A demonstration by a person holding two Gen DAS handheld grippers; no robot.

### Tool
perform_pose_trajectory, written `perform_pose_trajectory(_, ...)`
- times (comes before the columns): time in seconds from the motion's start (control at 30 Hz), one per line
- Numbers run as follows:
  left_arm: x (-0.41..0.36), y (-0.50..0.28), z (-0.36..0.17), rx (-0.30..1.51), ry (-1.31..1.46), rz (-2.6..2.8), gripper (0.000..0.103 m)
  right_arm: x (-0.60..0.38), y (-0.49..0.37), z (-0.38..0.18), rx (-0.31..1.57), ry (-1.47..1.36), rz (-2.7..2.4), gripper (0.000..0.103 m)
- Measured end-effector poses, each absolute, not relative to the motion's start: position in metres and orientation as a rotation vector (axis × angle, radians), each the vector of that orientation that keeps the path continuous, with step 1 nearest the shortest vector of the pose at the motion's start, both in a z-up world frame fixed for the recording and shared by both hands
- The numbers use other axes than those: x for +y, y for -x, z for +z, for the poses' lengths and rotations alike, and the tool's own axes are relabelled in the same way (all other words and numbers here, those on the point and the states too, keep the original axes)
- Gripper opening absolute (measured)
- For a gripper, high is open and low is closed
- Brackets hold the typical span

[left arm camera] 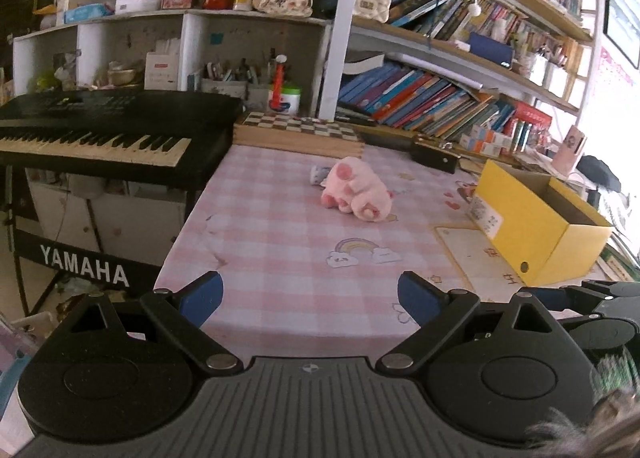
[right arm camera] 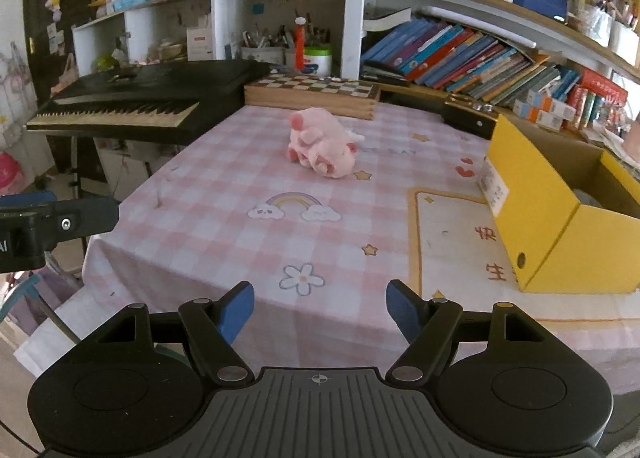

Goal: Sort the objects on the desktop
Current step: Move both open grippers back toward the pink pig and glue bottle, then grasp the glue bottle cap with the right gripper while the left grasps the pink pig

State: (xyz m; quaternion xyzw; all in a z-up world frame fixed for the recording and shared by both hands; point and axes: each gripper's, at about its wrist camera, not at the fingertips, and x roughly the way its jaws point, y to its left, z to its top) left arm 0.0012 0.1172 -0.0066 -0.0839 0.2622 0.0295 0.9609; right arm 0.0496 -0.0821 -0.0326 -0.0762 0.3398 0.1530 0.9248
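A soft, rounded pink plush toy (right arm camera: 322,147) lay mid-worktop on the pink checked cloth (right arm camera: 224,242), well apart from the boxy yellow cardboard box (right arm camera: 560,225). The left claw (left arm camera: 310,300) gaped wide, empty; the right claw (right arm camera: 320,312) stood moderately parted, empty.

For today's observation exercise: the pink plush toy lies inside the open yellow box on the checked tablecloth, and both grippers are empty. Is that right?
Not quite. The pink plush toy lies on the checked tablecloth itself, well apart from the open yellow box, as the right wrist view shows. The rest holds: the left gripper and right gripper are both empty.
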Motion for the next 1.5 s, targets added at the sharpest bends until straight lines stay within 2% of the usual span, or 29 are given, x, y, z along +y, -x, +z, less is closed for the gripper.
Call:
perform_pose_trajectory(0.63, 0.081, -0.137, -0.025, 0.620, 0.112, -0.008, 0.097, -0.121, -0.155, -0.054, 0.773, 0.119, 0.264, 0.075)
perform_pose_trajectory(0.83, 0.073, -0.174, -0.023, 0.620, 0.086, 0.022, 0.100, -0.126, -0.183, -0.046, 0.718, 0.125, 0.258, 0.075)
perform_pose_trajectory(1.5, 0.059, -0.238, -0.024, 0.632, 0.021, 0.021, 0.101, -0.140, -0.254, -0.036, 0.654, 0.101, 0.250, 0.075)
